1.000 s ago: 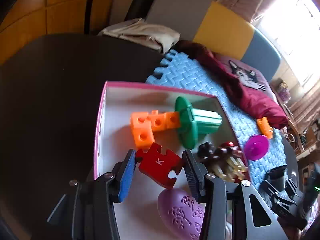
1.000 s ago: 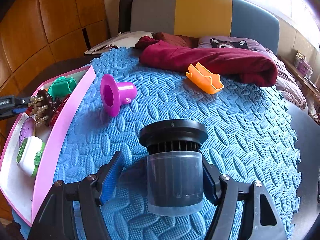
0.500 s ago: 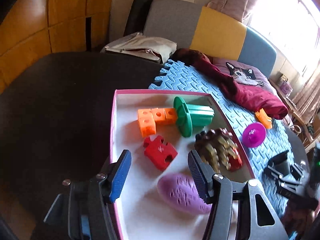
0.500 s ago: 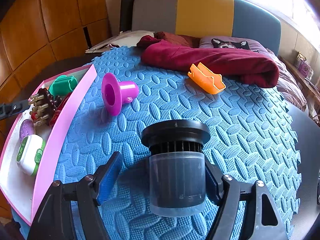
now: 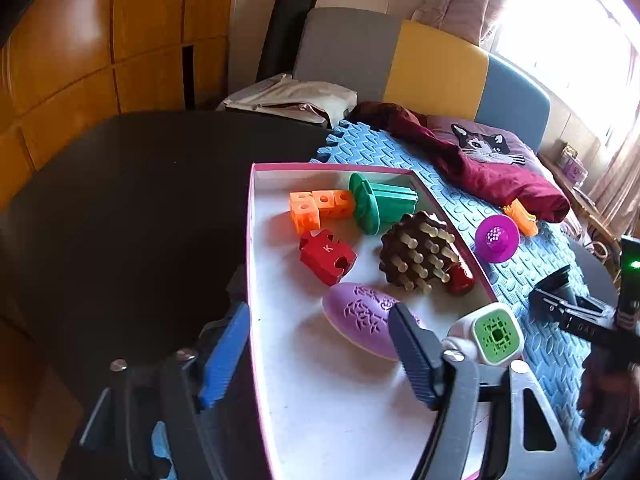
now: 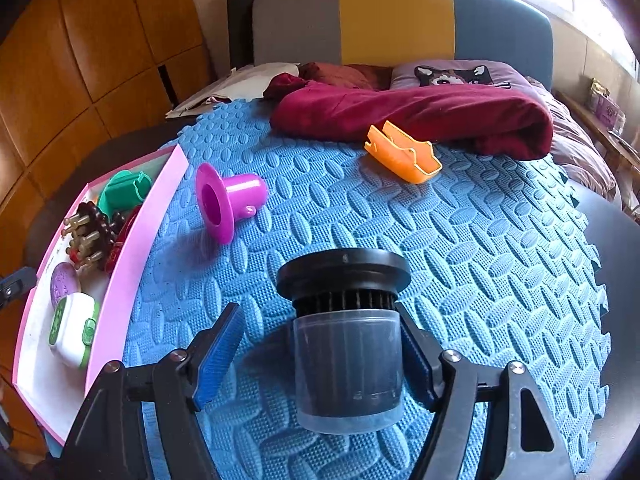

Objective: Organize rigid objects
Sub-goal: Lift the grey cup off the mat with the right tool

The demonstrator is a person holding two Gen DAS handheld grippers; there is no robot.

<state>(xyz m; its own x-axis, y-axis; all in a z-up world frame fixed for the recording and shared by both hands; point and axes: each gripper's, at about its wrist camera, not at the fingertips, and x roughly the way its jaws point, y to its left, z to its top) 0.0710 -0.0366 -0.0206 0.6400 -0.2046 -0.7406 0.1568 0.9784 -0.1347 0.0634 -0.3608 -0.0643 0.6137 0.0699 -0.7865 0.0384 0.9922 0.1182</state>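
A pink-rimmed white tray [image 5: 256,248] holds orange cubes [image 5: 316,206], a green flanged piece [image 5: 380,204], a red puzzle piece [image 5: 326,256], a brown peg brush [image 5: 416,256], a purple oval [image 5: 360,320] and a white-green gadget [image 5: 492,336]. My left gripper [image 5: 316,360] is open and empty above the tray's near end. My right gripper [image 6: 316,356] is open around a black-capped clear cylinder [image 6: 348,340] on the blue foam mat [image 6: 480,260]; its right pad touches the cylinder, the left stands apart. A magenta funnel [image 6: 228,200] and an orange clip [image 6: 404,156] lie on the mat.
A dark red cloth [image 6: 420,116] and a cat-print cushion [image 6: 452,74] lie at the mat's far edge. The dark table [image 5: 120,200] spreads left of the tray. A grey, yellow and blue headboard [image 6: 400,20] stands behind.
My left gripper let go of the red puzzle piece in the tray, then drew back and up. The right gripper and cylinder have barely moved.
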